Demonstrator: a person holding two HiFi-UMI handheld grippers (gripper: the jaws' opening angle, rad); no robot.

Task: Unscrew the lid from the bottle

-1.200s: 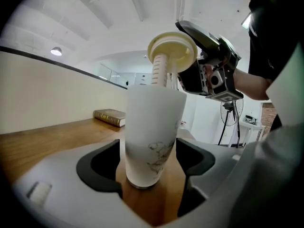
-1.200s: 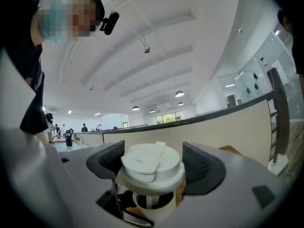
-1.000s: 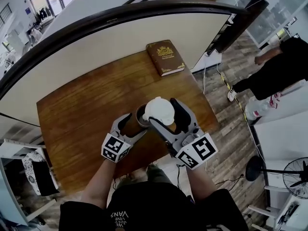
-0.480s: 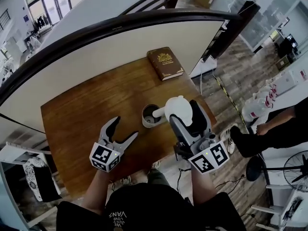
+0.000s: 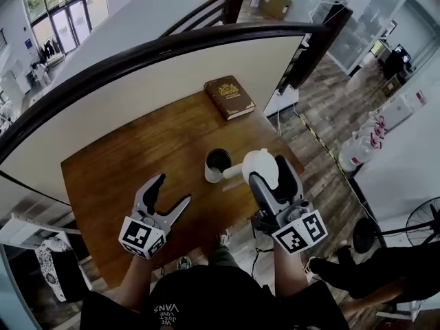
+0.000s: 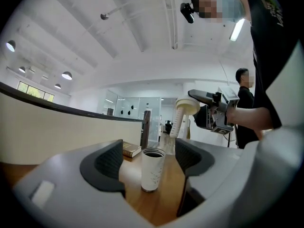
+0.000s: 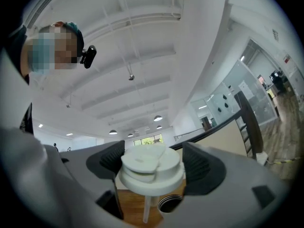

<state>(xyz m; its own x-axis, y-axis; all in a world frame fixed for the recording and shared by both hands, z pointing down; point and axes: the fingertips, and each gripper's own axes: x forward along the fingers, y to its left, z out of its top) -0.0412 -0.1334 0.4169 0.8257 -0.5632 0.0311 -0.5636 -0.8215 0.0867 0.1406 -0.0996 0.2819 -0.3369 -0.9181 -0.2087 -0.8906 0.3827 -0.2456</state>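
Observation:
The white bottle (image 5: 218,165) stands upright and uncapped on the wooden table (image 5: 130,170), its dark mouth showing. In the left gripper view the bottle (image 6: 152,169) is ahead between the two spread jaws, apart from both. My left gripper (image 5: 170,193) is open and empty, left of and nearer than the bottle. My right gripper (image 5: 270,167) is shut on the white lid (image 5: 258,166), lifted to the right of the bottle with its straw pointing back toward it. The lid (image 7: 151,168) fills the gap between the right jaws, with the bottle mouth (image 7: 170,203) below.
A brown book (image 5: 230,96) lies at the table's far right corner. A curved white partition with a dark rail (image 5: 172,47) backs the table. The table's right edge drops to a wooden floor (image 5: 323,115). A person's legs (image 5: 357,273) show at the lower right.
My right gripper has carried the lid up and to the right, off the bottle. My left gripper let go of the bottle and drew back to the lower left, open.

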